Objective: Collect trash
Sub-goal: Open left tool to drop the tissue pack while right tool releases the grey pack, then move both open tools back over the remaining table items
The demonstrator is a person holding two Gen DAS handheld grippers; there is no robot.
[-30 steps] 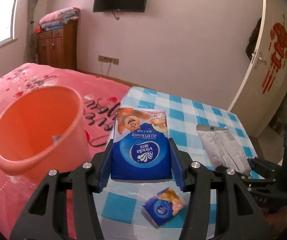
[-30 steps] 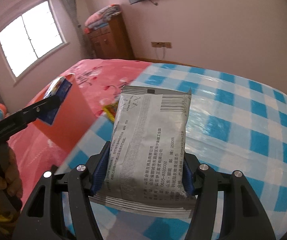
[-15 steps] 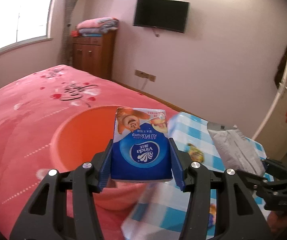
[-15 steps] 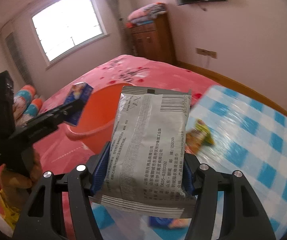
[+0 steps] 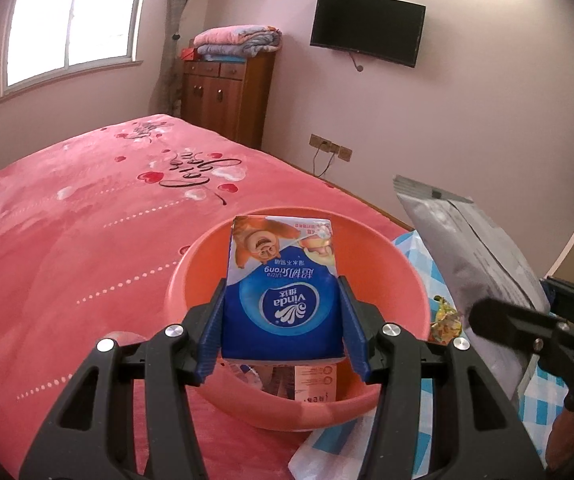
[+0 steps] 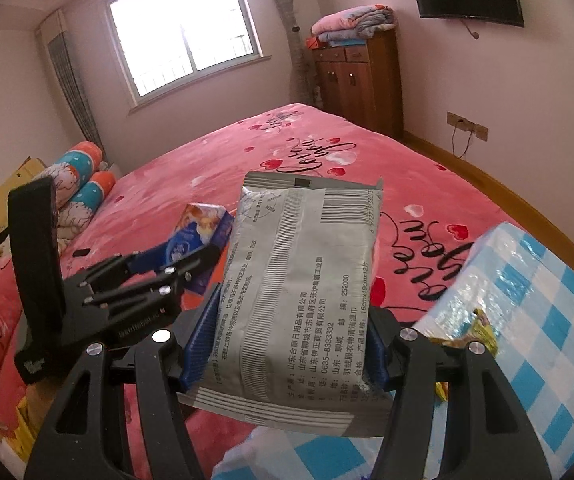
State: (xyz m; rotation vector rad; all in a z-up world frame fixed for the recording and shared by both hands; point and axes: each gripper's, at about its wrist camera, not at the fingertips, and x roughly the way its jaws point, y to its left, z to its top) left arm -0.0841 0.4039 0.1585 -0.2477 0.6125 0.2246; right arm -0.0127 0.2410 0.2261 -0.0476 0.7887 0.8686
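Blue tissue pack (image 5: 283,300) between left tool (image 5: 283,320), above bucket (image 5: 399,264)

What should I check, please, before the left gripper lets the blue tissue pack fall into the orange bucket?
1. Left gripper shut on the blue tissue pack: ok.
2. Pack in line with the orange bucket mouth: ok in the left wrist view; its height above the rim cannot be judged.
3. Room inside the bucket: ok; only some packaging shows at the bottom.
4. Right gripper shut on the grey wipes packet: ok.
5. Grey packet over the bucket: not ok; it shows beside the rim.
6. Table trash left: not ok; a yellow wrapper lies on the checked cloth.
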